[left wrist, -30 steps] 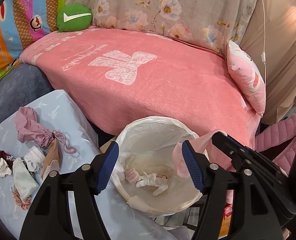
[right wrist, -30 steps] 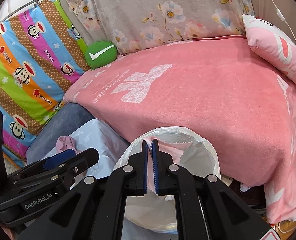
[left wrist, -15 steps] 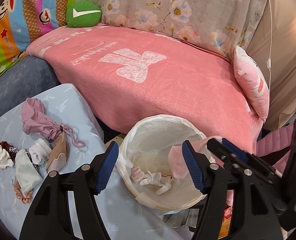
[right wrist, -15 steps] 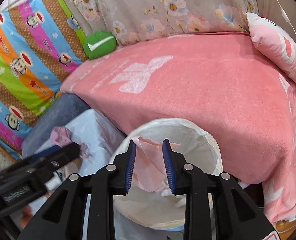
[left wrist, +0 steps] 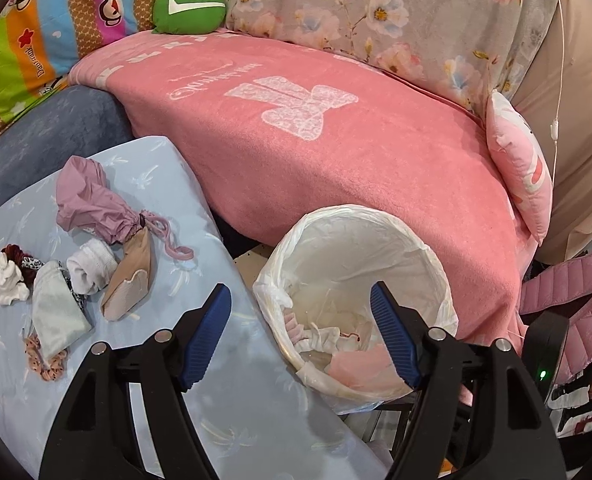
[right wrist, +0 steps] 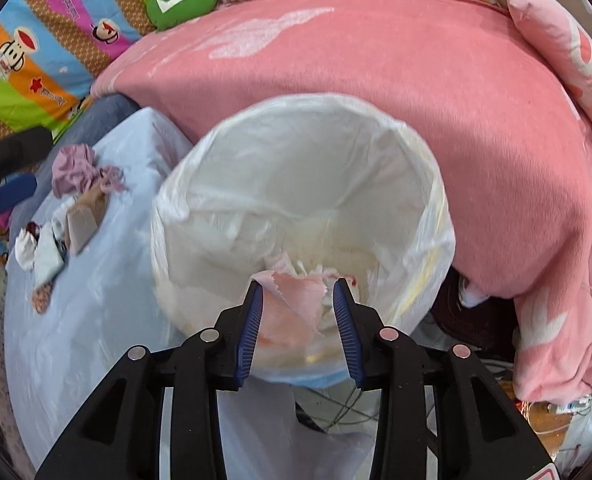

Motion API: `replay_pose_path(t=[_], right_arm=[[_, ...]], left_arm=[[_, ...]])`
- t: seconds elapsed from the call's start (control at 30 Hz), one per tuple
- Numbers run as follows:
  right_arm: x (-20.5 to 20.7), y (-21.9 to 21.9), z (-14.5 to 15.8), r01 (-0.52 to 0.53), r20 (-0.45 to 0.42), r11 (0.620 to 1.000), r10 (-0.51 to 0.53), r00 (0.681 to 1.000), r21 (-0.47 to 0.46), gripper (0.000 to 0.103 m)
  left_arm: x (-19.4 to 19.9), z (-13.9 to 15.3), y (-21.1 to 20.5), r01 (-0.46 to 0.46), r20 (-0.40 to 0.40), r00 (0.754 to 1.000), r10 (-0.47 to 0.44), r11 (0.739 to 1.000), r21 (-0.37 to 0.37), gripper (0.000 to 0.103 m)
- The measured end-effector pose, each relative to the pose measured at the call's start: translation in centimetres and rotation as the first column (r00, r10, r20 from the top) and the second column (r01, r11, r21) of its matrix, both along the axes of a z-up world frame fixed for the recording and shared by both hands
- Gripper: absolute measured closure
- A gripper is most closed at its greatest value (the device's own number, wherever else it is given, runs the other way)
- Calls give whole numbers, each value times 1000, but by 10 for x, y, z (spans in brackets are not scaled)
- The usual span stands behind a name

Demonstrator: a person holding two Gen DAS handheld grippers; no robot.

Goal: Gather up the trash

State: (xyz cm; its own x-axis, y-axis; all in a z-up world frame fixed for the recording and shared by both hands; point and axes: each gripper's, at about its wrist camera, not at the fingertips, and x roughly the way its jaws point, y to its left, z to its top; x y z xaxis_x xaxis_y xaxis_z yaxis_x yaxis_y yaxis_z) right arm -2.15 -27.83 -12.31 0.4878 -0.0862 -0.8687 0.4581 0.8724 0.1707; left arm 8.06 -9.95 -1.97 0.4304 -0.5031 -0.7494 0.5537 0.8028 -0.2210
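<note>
While the right gripper [right wrist: 298,306] is opening over the bin [right wrist: 428,184], a pink scrap [right wrist: 292,308] is lying loose between its jaws; the left gripper [left wrist: 300,334], empty, is opening wider beside the table [left wrist: 236,412].

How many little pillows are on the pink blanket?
2. The green pillow sits at the far left corner of the pink blanket; the pink pillow leans at its right end. Others could be hidden beyond the views.
</note>
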Motion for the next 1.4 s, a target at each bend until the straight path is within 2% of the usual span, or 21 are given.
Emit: replay_pose_path(t=[0.13, 0.3, 0.6, 0.73, 0.83, 0.9, 0.97, 1.03, 1.1, 1.17, 1.27, 1.4], right_arm=[[-8, 11, 2, -26, -5, 1000, 26, 1000, 10, 65], [-6, 8, 29, -21, 73, 1000, 20, 997, 11, 60], [15, -12, 73, -14, 170, 999, 6, 985, 42, 58], [23, -26, 82, -12, 197, 995, -8, 980, 98, 58], [29, -32, 89, -18, 201, 994, -3, 980, 105, 58], [30, -34, 94, -20, 212, 993, -6, 977, 120, 58], [31, -39, 97, -20, 220, 989, -12, 975, 143, 58], [31, -42, 99, -17, 222, 988, -18, 975, 151, 58], [30, -43, 100, -13, 225, 989, -21, 974, 149, 58], [26, -46, 101, -7, 227, 989, -28, 973, 151, 58], [19, -50, 102, 3, 228, 989, -36, 973, 146, 57], [6, -54, 105, 28, 239, 989, -62, 969, 145, 54]], left_arm=[[-1, -3, 3, -2, -7, 1000, 2, 1000, 2, 33], [-4, -10, 5, 3, -14, 1000, -3, 1000, 12, 30], [-21, -28, -12, 129, 33, 991, -131, 989, 66, 30], [-26, -28, -27, 203, 60, 976, -207, 977, 68, 30], [-28, -26, -41, 236, 94, 965, -243, 968, 81, 31], [-27, -26, -51, 257, 105, 958, -265, 963, 84, 36], [-24, -27, -60, 277, 99, 954, -284, 958, 79, 46], [-20, -28, -68, 291, 80, 952, -295, 955, 58, 52], [-17, -29, -74, 308, 59, 949, -309, 951, 32, 68], [-13, -30, -80, 317, 34, 948, -318, 948, 18, 96], [-11, -31, -84, 307, 22, 951, -307, 952, 12, 102], [-5, -35, -89, 273, 2, 962, -273, 961, 44, 102]])
